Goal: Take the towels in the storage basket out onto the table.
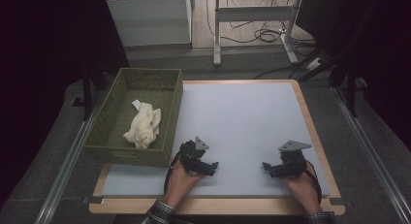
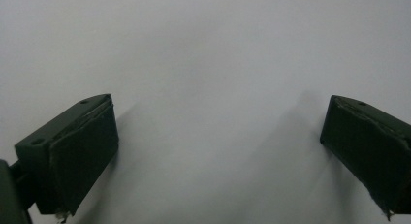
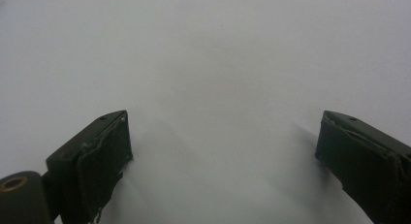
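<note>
Two hands rest at the near table edge, each holding a black two-jaw tool. Both left gripper (image 1: 209,167) and right gripper (image 1: 269,168) have jaws wide apart, gripping nothing. Up close, bare white mat (image 2: 208,64) lies between them. From above, a crumpled cream cloth (image 1: 143,125) sits inside the green woven basket (image 1: 174,115), far left.

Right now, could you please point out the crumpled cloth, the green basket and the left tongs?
crumpled cloth (image 1: 143,125), high view, middle of its folds.
green basket (image 1: 177,107), high view, right wall.
left tongs (image 1: 213,168), high view, between the open tips.
</note>
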`<state>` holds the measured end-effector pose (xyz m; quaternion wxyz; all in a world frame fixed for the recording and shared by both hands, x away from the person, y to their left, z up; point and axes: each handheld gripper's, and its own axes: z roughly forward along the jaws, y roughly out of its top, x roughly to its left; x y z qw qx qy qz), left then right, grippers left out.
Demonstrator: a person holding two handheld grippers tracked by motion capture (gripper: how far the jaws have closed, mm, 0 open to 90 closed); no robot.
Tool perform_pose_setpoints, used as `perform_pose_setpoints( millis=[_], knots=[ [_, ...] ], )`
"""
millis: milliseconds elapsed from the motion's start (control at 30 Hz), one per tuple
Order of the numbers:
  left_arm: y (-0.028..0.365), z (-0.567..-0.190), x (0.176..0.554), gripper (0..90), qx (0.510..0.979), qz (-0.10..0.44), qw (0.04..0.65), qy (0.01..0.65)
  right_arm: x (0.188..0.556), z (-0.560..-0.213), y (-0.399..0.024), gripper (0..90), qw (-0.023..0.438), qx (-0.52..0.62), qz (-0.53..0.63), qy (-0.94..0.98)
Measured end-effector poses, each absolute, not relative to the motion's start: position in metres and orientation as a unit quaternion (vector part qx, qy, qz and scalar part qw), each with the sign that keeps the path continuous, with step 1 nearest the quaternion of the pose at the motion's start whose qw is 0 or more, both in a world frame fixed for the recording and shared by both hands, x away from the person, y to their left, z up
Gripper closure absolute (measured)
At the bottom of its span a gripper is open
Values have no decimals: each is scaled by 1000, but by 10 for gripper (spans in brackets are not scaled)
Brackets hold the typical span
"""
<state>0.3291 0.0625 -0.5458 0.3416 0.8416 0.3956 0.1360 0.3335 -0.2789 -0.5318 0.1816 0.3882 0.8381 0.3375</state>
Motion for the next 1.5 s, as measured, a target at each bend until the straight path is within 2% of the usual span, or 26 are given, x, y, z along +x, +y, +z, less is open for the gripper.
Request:
perform_pose_setpoints(
  millis=[767,1267,1500],
  knots=[
    [58,-543,334,34,841,133,348,393,334,-532,-279,57,182,387,338,838],
    [35,-518,353,38,857,134,343,362,334,-532,-279,57,182,388,338,838],
    [31,-503,365,39,859,113,350,355,334,-532,-279,56,182,388,338,838]
  ],
)
